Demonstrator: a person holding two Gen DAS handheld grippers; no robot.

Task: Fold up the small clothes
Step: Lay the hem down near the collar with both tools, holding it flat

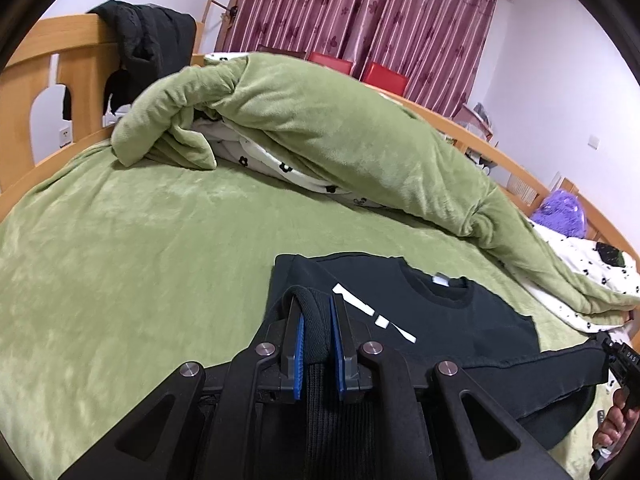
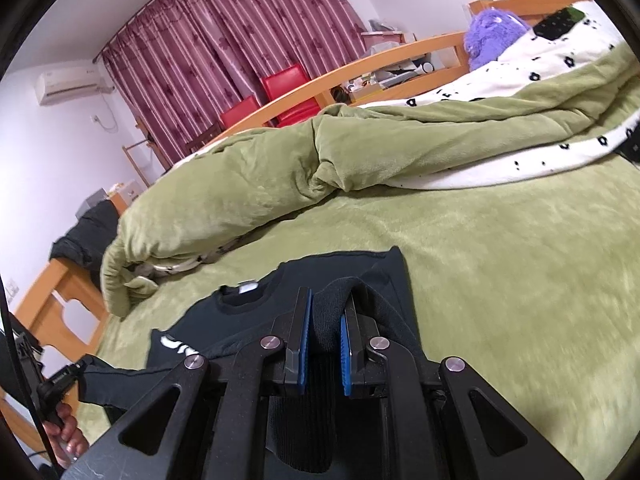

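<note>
A small black sweatshirt [image 1: 452, 316] with white lettering lies on the green bed cover, collar facing away; it also shows in the right wrist view [image 2: 240, 320]. My left gripper [image 1: 317, 320] is shut on a ribbed black edge of the sweatshirt, lifted off the bed. My right gripper [image 2: 327, 320] is shut on another ribbed black edge of the same garment. The right gripper shows at the right edge of the left wrist view [image 1: 624, 364]; the left one shows at the lower left of the right wrist view [image 2: 60, 384].
A rolled green blanket [image 1: 320, 128] with white flowered lining lies across the bed behind the sweatshirt. A wooden bed frame [image 1: 48, 92] with a black garment [image 1: 152, 40] draped on it stands at the left. A purple plush toy [image 2: 492, 32] sits far back.
</note>
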